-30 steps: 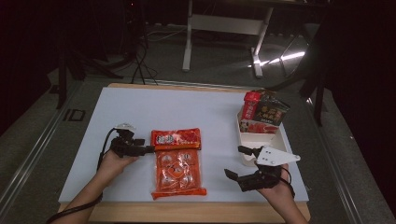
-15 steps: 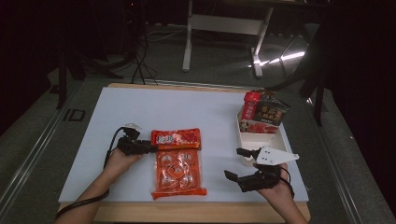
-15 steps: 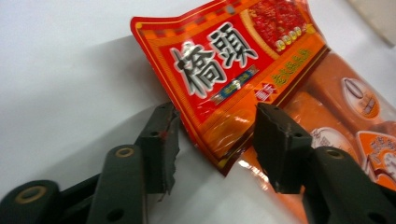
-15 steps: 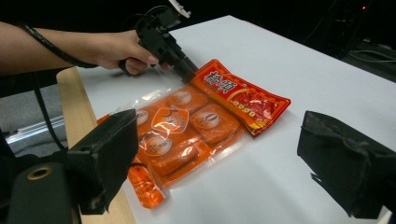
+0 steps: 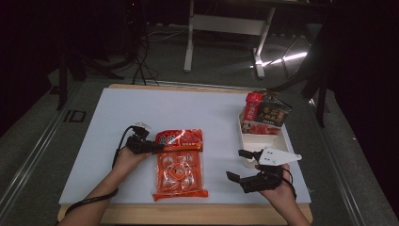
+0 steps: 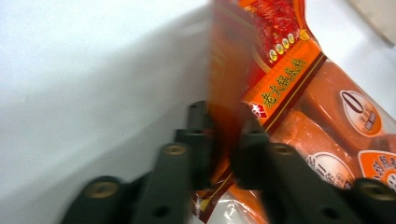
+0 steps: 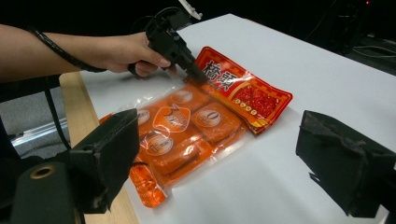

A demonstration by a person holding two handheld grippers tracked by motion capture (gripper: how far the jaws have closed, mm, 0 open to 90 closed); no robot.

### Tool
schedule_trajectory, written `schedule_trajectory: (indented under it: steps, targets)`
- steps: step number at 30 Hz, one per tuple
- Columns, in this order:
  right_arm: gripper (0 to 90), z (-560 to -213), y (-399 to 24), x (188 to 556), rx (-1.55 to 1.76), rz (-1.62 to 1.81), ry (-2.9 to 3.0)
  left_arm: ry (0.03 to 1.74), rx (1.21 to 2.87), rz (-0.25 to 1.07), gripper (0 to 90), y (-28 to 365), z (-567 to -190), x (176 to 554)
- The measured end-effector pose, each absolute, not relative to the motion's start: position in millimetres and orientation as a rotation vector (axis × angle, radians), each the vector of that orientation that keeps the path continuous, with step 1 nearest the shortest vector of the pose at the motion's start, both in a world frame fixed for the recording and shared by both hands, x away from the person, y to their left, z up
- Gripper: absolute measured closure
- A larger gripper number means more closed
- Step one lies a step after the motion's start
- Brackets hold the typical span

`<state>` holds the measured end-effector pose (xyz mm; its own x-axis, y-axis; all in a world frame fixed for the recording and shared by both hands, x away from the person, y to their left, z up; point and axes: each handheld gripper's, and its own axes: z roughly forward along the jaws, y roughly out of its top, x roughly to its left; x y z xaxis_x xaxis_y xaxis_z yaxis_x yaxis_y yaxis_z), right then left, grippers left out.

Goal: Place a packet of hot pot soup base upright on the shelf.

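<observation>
The left tongs (image 5: 151, 147) have just been closing and now clamp the left edge of the red packet (image 5: 179, 138) — its thin rim stands pinched between the black jaws in the left gripper view. That packet lies on the white desk (image 5: 188, 110), its near edge over the top of a larger orange pouch (image 5: 179, 170) of sealed blocks. The right tongs (image 5: 241, 165) hover with jaws wide apart, holding nothing, just beside a white tray (image 5: 263, 139) at the desk's right. In the tray's far end stand two packs — one red (image 5: 252, 106), one dark (image 5: 273, 112); its near part is hidden.
</observation>
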<state>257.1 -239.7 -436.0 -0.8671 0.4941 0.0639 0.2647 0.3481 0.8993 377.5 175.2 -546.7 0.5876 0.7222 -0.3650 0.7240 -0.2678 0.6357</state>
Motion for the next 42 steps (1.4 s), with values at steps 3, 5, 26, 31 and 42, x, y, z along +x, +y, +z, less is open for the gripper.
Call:
schedule_trajectory:
  steps: [3,5,26,31,42]
  targets:
    - [13.9,-436.4,-239.8,258.3,0.692,1.531,2.398,1.147,2.035,0.031,88.9,171.9,-544.0,376.6]
    - [13.9,-436.6,-239.6,258.8,0.695,1.529,2.400,1.134,2.040,0.055,89.4,170.5,-540.8,375.5]
    - [14.6,-430.0,-242.8,270.2,0.763,1.533,2.342,0.955,1.925,0.135,89.7,162.6,-479.9,357.4]
    - [14.9,-426.8,-235.2,280.7,0.771,1.543,2.335,0.902,1.912,0.145,89.8,162.4,-470.2,350.9]
    - [17.0,-435.6,-210.1,310.6,0.837,1.611,2.337,0.812,1.886,0.161,89.9,160.1,-455.0,338.3]
